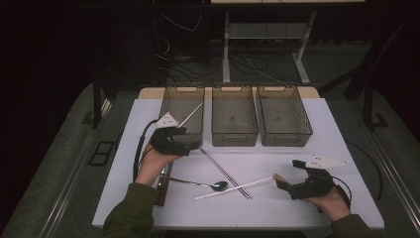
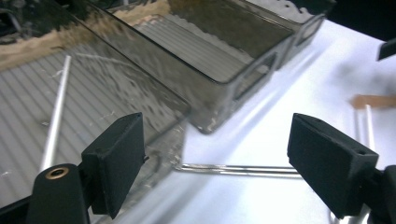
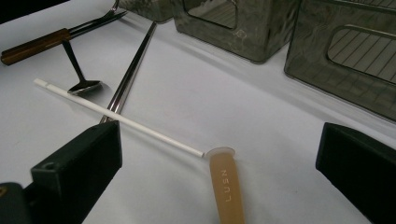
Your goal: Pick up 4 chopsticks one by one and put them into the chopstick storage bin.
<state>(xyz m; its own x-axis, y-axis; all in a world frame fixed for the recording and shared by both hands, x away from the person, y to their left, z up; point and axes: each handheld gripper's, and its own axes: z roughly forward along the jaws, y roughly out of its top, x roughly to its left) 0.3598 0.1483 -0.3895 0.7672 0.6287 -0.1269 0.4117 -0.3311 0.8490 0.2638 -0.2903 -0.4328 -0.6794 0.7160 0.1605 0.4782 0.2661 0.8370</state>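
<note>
Lettering "LUSN" runs along the tan handle (image 3: 227, 186) between the right tongs (image 3: 219, 182).

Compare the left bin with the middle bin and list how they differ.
1. The left bin holds a pale straw that leans out over its right wall; the middle bin looks empty.
2. The left gripper, jaws open, sits at the left bin's front wall; no gripper is near the middle bin.

Both are smoky see-through bins with ribbed floors and cut-out handles, standing side by side on the white table.
</note>
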